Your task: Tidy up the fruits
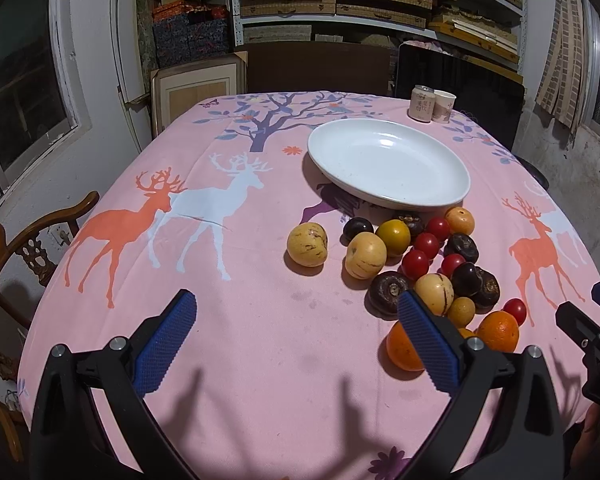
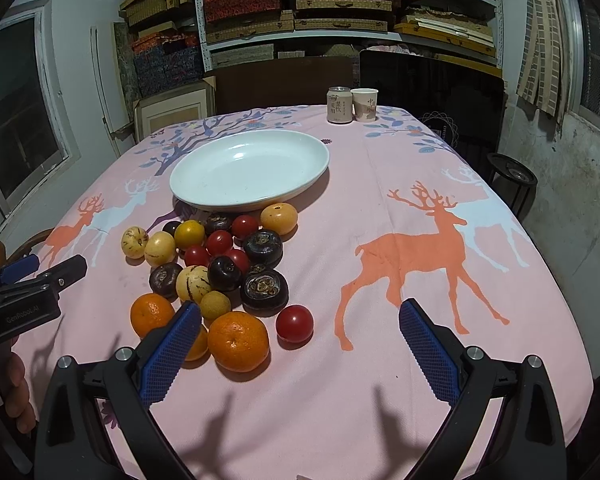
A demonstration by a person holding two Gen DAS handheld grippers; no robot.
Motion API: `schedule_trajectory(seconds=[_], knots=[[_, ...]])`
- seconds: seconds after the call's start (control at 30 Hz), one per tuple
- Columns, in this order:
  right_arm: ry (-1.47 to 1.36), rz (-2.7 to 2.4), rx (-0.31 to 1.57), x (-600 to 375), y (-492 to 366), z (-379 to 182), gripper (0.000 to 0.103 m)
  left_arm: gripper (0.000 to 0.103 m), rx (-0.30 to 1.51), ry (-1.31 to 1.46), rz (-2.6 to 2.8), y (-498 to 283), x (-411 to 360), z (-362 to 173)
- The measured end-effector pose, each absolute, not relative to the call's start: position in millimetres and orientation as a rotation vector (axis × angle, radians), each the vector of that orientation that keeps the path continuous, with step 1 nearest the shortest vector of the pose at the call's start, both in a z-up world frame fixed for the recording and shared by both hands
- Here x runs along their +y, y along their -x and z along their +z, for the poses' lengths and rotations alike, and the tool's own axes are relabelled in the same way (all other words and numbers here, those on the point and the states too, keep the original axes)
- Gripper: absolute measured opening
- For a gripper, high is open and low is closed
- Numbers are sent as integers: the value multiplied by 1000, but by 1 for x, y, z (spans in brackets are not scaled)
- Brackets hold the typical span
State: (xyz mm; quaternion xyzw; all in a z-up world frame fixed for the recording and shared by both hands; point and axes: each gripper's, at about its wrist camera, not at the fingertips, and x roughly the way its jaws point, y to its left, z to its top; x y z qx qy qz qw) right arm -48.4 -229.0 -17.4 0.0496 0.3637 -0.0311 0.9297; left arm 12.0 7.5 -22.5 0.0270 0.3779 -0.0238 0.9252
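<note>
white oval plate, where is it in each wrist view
Left wrist: white oval ceramic plate right of centre, upper middle, just beyond the fruit pile.
Right wrist: plate left of centre, upper middle.
Shared landmark: beige drink can beside a paper cup, beyond the plate.

On the desk (image 2: pixel 380 240) lie twenty fruits: three oranges (image 2: pixel 238 340), one of them half hidden behind a finger, five red cherry tomatoes (image 2: pixel 295 323), three pale yellow striped fruits (image 2: pixel 160 248), two yellow-orange round fruits (image 2: pixel 279 218), one small yellow-green fruit (image 2: pixel 215 305) and six dark purple-brown fruits (image 2: pixel 263 246). There is also one white plate (image 2: pixel 204 196), one drink can (image 2: pixel 339 106) and one paper cup (image 2: pixel 365 105).
</note>
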Motion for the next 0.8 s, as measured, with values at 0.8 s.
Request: schedule_trajectory(seconds=[0.8], knots=[[-90,-22,714,-226,51,-17,99,99,774,-57,-49,-12,8,-22]])
